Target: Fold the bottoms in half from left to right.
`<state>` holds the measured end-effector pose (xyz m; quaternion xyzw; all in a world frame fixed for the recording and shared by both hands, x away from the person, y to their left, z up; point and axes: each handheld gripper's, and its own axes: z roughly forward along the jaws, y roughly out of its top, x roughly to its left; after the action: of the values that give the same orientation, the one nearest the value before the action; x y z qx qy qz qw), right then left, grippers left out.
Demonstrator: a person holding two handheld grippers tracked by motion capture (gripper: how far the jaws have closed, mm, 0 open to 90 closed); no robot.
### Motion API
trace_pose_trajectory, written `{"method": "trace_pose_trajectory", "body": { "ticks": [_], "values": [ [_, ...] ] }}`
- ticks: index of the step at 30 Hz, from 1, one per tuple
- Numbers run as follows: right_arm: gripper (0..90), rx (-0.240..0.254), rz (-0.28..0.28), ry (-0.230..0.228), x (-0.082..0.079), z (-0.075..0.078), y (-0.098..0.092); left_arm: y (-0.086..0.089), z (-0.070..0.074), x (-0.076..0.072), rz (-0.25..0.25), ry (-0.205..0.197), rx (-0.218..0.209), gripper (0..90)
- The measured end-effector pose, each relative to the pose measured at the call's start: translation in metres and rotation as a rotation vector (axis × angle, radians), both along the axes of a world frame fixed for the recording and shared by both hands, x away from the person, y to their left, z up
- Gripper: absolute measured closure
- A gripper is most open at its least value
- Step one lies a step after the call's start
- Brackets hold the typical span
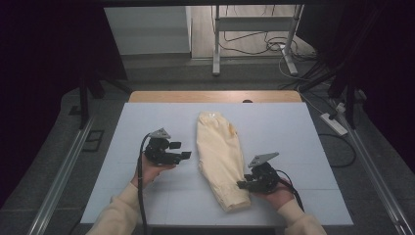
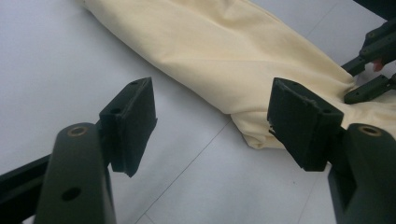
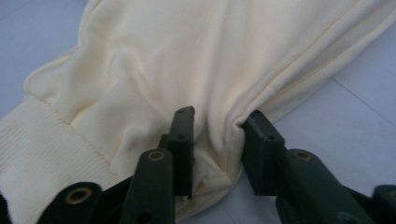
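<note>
White sheeting covers the table (image 1: 147, 117) in the high view, with a dark floor, cables and a metal stand behind it. A cream garment (image 1: 221, 156), folded into a long narrow bundle, lies near the middle of the sheet, its ribbed hem toward the person. The left gripper (image 1: 182, 150) is held just left of the bundle, apart from it, with its jaws spread. The right gripper (image 1: 243, 184) is set against the bundle's right edge, near the hem end.

From the left gripper view, the two black pads are seen well apart with nothing between them; bare sheet lies below, and the garment (image 2: 243, 56) runs across the upper part of the picture. The right gripper (image 2: 369, 77) is seen at the far edge of the cloth.

From the right gripper view, the right gripper (image 3: 217, 149) is seen at the cloth, a raised fold of the garment (image 3: 187, 60) gathered between its jaws. Both pads appear to be pressed into the fabric, so the fold is judged to be pinched. The ribbed hem (image 3: 42, 154) lies to the left.

The step in hand is judged to be taking hold of the bundle's edge for a further fold or a shift. A firm pinch would be needed next, and probably a matching hold by the free left gripper before anything is lifted.
</note>
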<state>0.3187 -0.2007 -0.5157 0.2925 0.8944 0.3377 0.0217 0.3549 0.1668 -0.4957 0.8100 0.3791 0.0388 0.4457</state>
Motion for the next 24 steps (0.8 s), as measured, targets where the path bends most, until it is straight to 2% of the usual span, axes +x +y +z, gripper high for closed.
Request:
{"method": "trace_pose_trajectory", "body": {
  "ticks": [5, 8, 16, 19, 24],
  "values": [
    [73.9, 0.013, 0.025, 0.0, -0.003, 0.0, 0.003, 0.0, 0.0, 0.0, -0.002, 0.001, -0.001, 31.6],
    [74.7, 0.007, 0.038, -0.012, -0.006, 0.0, 0.007, 0.0, 0.0, 0.0, -0.002, 0.002, -0.002, 31.6],
    [74.9, 0.011, 0.061, -0.007, -0.015, 0.0, 0.016, 0.001, 0.0, 0.0, -0.002, 0.003, -0.008, 31.6],
    [74.9, 0.018, 0.09, -0.016, -0.021, -0.001, 0.019, 0.003, -0.001, 0.001, -0.001, 0.011, -0.031, 31.6],
    [76.4, 0.02, 0.094, -0.018, -0.027, 0.0, 0.019, 0.003, 0.0, 0.0, 0.002, 0.006, -0.029, 31.6]
  ]
}}
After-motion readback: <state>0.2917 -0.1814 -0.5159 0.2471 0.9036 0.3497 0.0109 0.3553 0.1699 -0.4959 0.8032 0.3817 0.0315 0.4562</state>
